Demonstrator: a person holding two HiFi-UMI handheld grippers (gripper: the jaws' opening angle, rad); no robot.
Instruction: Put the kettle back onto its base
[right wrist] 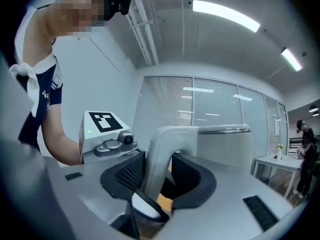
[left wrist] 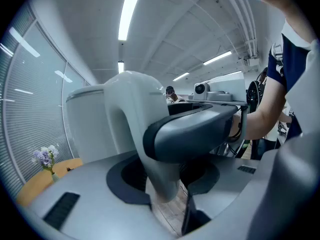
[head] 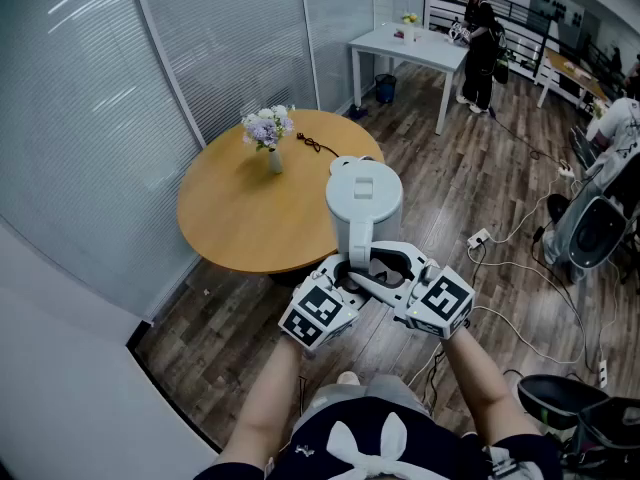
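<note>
A white electric kettle [head: 363,196] hangs in the air over the wooden floor, just off the near edge of the round wooden table [head: 240,218]. Both grippers meet at its curved handle [head: 355,246]. My left gripper [head: 350,273] comes in from the left and its jaws stand either side of the handle [left wrist: 145,134]. My right gripper [head: 388,268] comes from the right, its jaws closed round the same handle [right wrist: 156,156]. In the left gripper view one jaw of the right gripper crosses in front of the kettle body [left wrist: 92,126]. No kettle base shows in any view.
A small vase of flowers [head: 270,136] and a black cord [head: 318,148] lie on the round table. Window blinds line the left wall. A white table [head: 410,43] with a person [head: 482,38] stands at the back. Cables [head: 500,258] and a chair [head: 590,230] are on the right.
</note>
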